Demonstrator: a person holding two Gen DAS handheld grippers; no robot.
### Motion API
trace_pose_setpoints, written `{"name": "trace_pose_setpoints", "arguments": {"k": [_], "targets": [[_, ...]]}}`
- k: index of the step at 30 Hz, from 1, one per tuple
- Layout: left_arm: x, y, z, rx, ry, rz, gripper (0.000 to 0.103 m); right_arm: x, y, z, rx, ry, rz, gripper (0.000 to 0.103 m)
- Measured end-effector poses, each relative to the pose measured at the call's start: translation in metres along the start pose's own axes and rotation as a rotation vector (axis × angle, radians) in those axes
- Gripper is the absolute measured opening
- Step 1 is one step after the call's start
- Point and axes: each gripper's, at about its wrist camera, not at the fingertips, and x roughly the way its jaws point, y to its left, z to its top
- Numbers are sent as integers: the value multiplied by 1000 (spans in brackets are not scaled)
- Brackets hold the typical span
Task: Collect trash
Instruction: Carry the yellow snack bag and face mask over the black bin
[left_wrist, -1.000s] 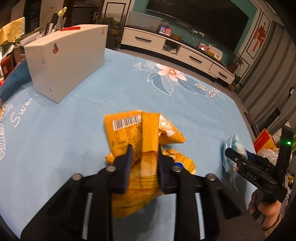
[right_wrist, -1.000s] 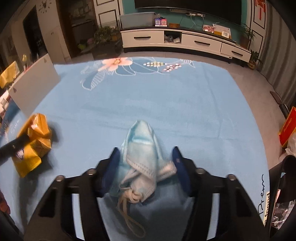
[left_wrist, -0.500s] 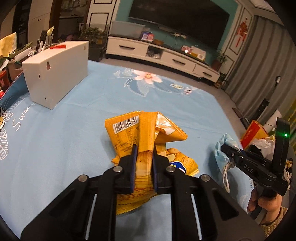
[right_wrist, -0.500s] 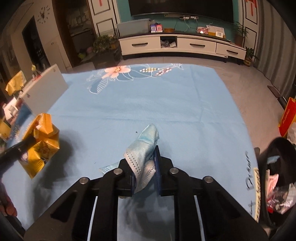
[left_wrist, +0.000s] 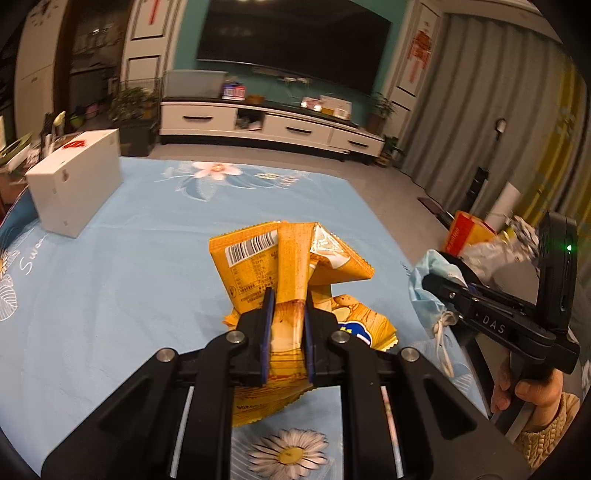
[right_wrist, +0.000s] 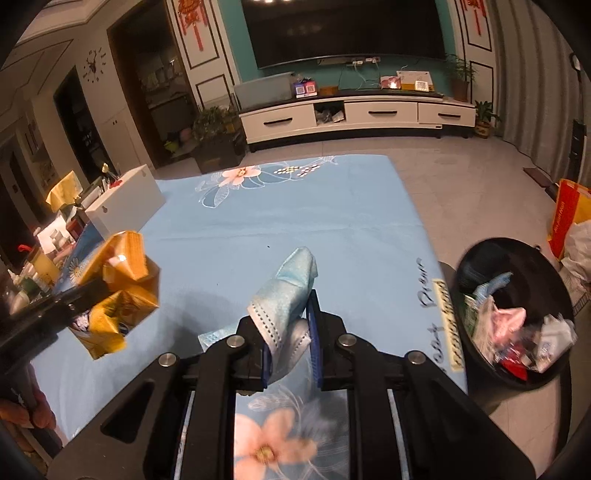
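My left gripper (left_wrist: 288, 301) is shut on a crumpled yellow snack bag (left_wrist: 291, 258), lifted above the blue floral tablecloth (left_wrist: 129, 258). My right gripper (right_wrist: 290, 308) is shut on a light blue face mask (right_wrist: 290, 291), also held off the cloth. In the right wrist view the snack bag (right_wrist: 118, 288) hangs at the left in the other gripper's fingers. In the left wrist view the right gripper (left_wrist: 430, 282), with the mask (left_wrist: 424, 291) in it, is at the right, a hand below it. A black trash bin (right_wrist: 517, 306) with several pieces of rubbish stands on the floor beyond the table's right edge.
A white box (left_wrist: 74, 181) stands at the table's far left. An orange bag (right_wrist: 567, 218) and white plastic bags lie on the floor behind the bin. A white TV cabinet (right_wrist: 354, 118) lines the far wall. Clutter sits past the table's left edge (right_wrist: 44, 251).
Both grippers closed on their items and lifted them off the cloth. Both have moved up and toward the right, so the bin now shows in the right wrist view.
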Motion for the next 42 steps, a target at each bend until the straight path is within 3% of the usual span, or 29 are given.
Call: {"name": "trace_pose_setpoints", "arguments": {"k": [9,22,42], "targets": [[-11,-62,-13,100,19,-61,15,-51,-35,-25,57,-41,-44,18],[-7,-118,-18,194,38,-100,15,-96,-93,-50,166,-98,-84,18],[25,-199,-11,333,63,-177,15,-128,-173,-69,324,-175,-152,18]]}}
